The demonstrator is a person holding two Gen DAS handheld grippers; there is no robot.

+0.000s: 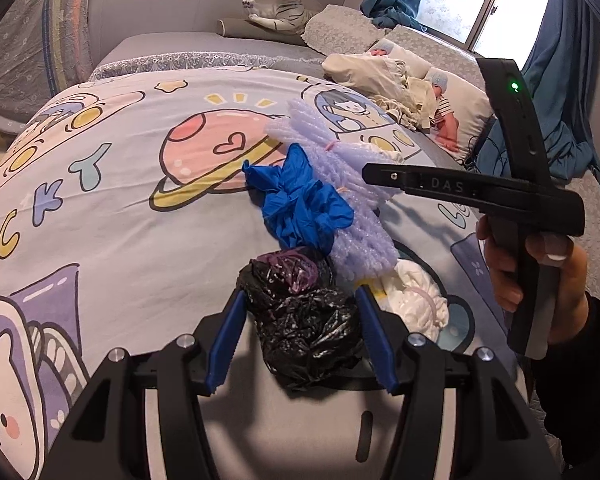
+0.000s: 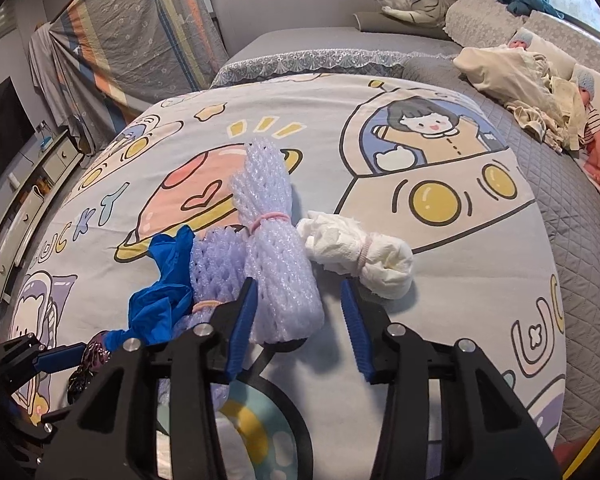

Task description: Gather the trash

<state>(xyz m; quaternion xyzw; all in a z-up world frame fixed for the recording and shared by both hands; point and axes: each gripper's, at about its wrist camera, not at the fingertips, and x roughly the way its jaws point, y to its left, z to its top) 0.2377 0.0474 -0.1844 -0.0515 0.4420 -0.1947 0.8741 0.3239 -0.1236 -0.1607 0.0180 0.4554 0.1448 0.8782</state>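
Note:
Trash lies in a pile on the cartoon-print bedspread (image 1: 112, 208). My left gripper (image 1: 300, 340) is open, its blue fingers on either side of a crumpled black plastic bag (image 1: 304, 320). Beyond it lie a blue glove (image 1: 300, 204), purple foam netting (image 1: 356, 216) and a white tissue wad (image 1: 416, 296). My right gripper (image 2: 298, 328) is open over the near end of the foam netting (image 2: 276, 256), with the tissue wad (image 2: 360, 252) to its right and the blue glove (image 2: 160, 296) to its left. The right gripper's body shows in the left wrist view (image 1: 480, 192).
Dolls and cream cloth (image 1: 404, 84) lie at the bed's far right by pillows. A plush tiger (image 1: 276, 4) sits at the headboard. A window with blue curtains (image 1: 556, 80) is at right. A cabinet and TV (image 2: 16, 184) stand left of the bed.

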